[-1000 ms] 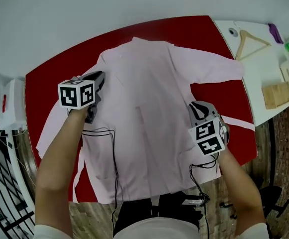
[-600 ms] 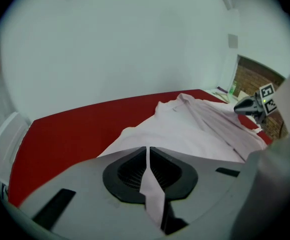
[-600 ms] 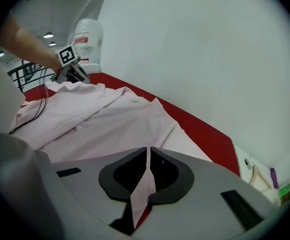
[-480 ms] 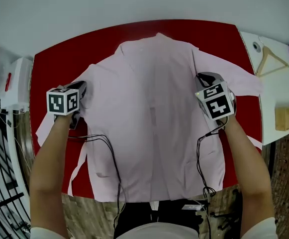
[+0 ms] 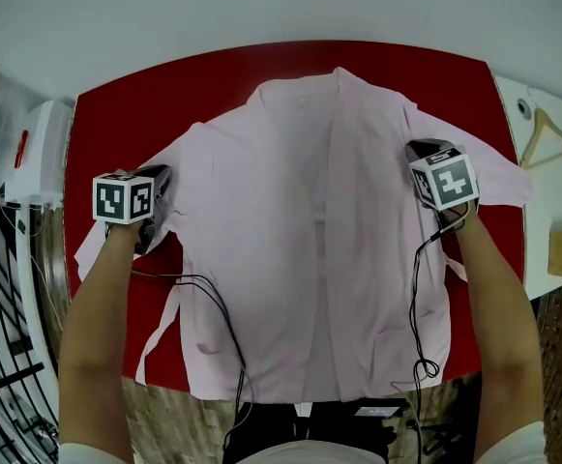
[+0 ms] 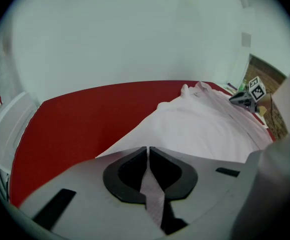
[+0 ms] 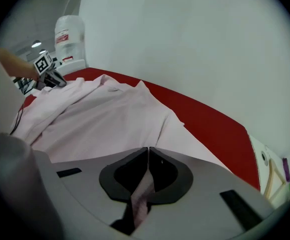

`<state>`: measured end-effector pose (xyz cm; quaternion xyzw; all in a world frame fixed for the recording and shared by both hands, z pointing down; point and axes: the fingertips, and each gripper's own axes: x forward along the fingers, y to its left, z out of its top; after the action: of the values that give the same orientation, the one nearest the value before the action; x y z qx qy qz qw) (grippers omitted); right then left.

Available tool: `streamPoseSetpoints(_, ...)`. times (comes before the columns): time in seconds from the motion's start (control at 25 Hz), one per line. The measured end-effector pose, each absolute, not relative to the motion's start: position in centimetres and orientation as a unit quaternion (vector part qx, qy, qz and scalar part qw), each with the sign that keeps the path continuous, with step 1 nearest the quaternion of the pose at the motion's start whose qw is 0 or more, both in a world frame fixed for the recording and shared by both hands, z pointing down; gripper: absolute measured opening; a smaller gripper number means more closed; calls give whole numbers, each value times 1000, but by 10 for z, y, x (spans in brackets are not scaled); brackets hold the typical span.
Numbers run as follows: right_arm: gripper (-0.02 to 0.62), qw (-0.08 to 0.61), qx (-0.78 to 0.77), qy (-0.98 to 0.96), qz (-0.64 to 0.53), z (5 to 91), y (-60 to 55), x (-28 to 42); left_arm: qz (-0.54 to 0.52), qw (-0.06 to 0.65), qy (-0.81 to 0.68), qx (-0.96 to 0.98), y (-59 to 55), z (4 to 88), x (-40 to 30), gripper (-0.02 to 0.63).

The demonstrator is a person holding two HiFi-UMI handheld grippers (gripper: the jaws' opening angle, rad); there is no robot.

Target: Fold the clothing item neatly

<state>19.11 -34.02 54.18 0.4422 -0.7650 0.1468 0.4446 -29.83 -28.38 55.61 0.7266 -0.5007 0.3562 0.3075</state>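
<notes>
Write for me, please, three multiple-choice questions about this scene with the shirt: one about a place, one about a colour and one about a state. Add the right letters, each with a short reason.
1. Where does the wooden hanger lie?
A) on the floor
B) on the white surface to the right of the table
C) on a hook on the wall

2. What colour is the shirt?
A) pale pink
B) dark blue
C) green

3. In what state is the left hand-held gripper?
A) open and empty
B) shut on the shirt's fabric
C) shut on the hanger

Answers:
1 B: the head view shows the hanger flat on the white surface, beyond the table's right edge.
2 A: the cloth is pale pink in all three views.
3 B: the left gripper view shows the jaws together with a strip of pink cloth pinched between them.
</notes>
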Motion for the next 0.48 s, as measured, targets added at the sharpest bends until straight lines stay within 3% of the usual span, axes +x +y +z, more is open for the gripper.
streamPoseSetpoints(0.48, 17, 446, 486, -734, 162, 541, -348, 233, 347, 323, -505, 721, -282, 556, -315, 18)
